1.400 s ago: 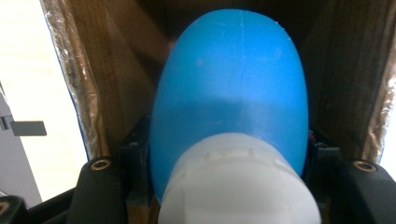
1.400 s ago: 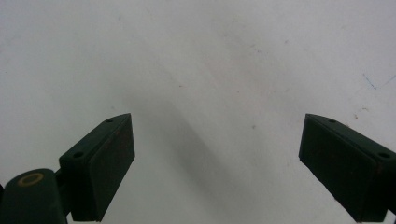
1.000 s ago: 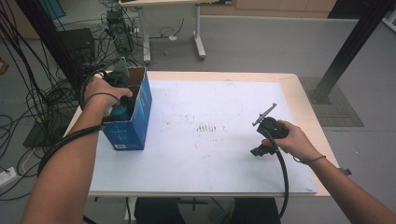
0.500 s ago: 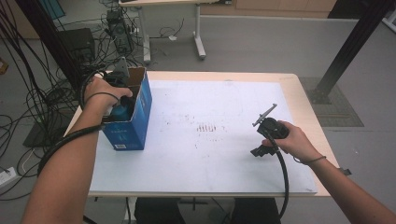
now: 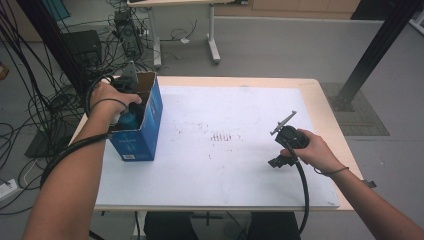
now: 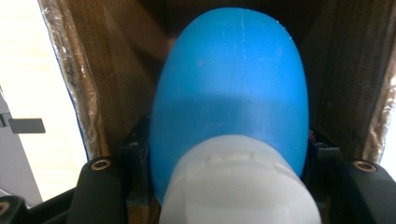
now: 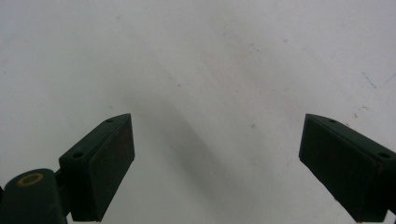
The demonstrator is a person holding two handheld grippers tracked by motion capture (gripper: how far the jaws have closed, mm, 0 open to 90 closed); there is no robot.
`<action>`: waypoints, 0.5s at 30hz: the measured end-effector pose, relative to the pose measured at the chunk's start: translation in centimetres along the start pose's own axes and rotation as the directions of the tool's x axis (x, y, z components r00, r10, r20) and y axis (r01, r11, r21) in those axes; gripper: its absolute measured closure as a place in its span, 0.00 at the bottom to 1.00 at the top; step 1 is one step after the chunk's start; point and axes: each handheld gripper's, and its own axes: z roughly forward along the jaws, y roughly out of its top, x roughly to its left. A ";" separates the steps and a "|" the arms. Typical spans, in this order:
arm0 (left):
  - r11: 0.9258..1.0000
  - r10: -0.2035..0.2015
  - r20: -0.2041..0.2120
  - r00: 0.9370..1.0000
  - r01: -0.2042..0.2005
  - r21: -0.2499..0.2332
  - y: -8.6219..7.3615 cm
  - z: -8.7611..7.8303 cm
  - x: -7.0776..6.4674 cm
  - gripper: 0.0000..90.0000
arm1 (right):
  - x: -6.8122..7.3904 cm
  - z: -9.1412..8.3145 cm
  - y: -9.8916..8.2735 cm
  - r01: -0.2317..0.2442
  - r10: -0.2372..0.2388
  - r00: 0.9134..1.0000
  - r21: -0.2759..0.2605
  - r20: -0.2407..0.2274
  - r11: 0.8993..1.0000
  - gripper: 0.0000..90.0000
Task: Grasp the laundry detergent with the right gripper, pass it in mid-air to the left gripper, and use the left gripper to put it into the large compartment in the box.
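STATUS: left gripper (image 6: pixel 229 186) clamps blue plastic bottle with white cap (image 6: pixel 229 107) inside open blue cardboard box (image 5: pixel 150 112) at worktop's left edge (release pending) | right gripper (image 7: pixel 217 168) spread, empty.

the bench (image 5: pixel 320 100) is a light wooden top, nearly all of it covered by a white sheet (image 5: pixel 225 165). the sheet carries small reddish-brown marks (image 5: pixel 223 136) near its middle. an open blue carton (image 5: pixel 142 127) stands upright on the sheet at the left edge. the wood shows as a strip along the far and right sides.
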 end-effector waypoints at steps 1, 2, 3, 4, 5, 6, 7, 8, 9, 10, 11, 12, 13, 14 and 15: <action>1.000 0.001 0.000 1.000 -0.001 0.000 0.0 0.0 0.0 0.41 | 0.0 0.0 0.0 0.001 -0.001 1.000 -0.003 -0.001 1.000 0.12; 1.000 0.000 0.001 1.000 0.000 -0.001 0.0 0.0 0.0 0.41 | 0.0 0.0 0.0 0.002 -0.002 1.000 -0.002 -0.002 1.000 0.12; 1.000 -0.001 0.002 1.000 0.001 -0.002 0.0 0.0 0.0 0.41 | 0.0 0.0 0.0 -0.001 0.001 1.000 0.001 -0.002 1.000 0.12; 1.000 -0.001 0.003 1.000 0.001 -0.001 0.0 0.0 0.0 0.41 | 0.0 0.1 0.0 -0.001 0.001 1.000 -0.001 -0.002 1.000 0.12; 1.000 -0.002 0.003 1.000 0.002 -0.001 0.0 0.0 0.0 0.41 | 0.0 0.1 0.0 -0.001 0.001 1.000 -0.002 -0.003 1.000 0.12; 1.000 -0.001 0.004 1.000 0.001 0.000 0.0 0.0 0.1 0.41 | 0.0 0.0 0.0 -0.002 0.002 1.000 -0.001 -0.002 1.000 0.12; 1.000 -0.001 0.004 1.000 0.001 0.000 0.0 0.0 0.1 0.41 | 0.0 0.1 0.0 -0.003 0.003 1.000 -0.003 -0.004 1.000 0.12; 1.000 -0.002 0.004 1.000 0.002 -0.001 0.0 0.0 0.1 0.41 | 0.0 0.1 0.0 -0.003 0.003 1.000 -0.003 -0.003 1.000 0.12; 1.000 -0.003 0.004 1.000 0.003 -0.002 0.0 0.0 0.1 0.41 | 0.0 0.1 -0.1 -0.002 0.002 1.000 -0.004 -0.006 1.000 0.12; 1.000 -0.003 0.005 1.000 0.003 -0.001 0.0 0.0 0.1 0.41 | -0.1 0.1 -0.1 0.002 -0.002 1.000 -0.005 -0.008 1.000 0.12; 1.000 -0.003 0.005 1.000 0.003 -0.002 -0.1 0.0 0.1 0.41 | -0.1 0.0 -0.1 0.001 -0.001 1.000 -0.005 -0.010 1.000 0.12; 1.000 -0.004 0.005 1.000 0.004 -0.002 -0.1 0.0 0.1 0.41 | 0.0 0.1 -0.1 -0.004 0.004 1.000 -0.007 -0.010 1.000 0.12; 1.000 -0.005 0.005 1.000 0.005 -0.003 -0.1 0.0 0.1 0.41 | 0.0 0.1 -0.1 -0.004 0.004 1.000 -0.008 -0.011 1.000 0.12; 1.000 -0.005 0.005 1.000 0.005 -0.002 -0.1 0.0 0.1 0.41 | 0.0 0.1 -0.1 -0.004 0.004 1.000 -0.008 -0.010 1.000 0.12; 1.000 -0.005 0.004 1.000 0.005 -0.002 -0.1 0.0 0.1 0.41 | 0.0 0.1 -0.1 -0.004 0.004 1.000 -0.008 -0.010 1.000 0.12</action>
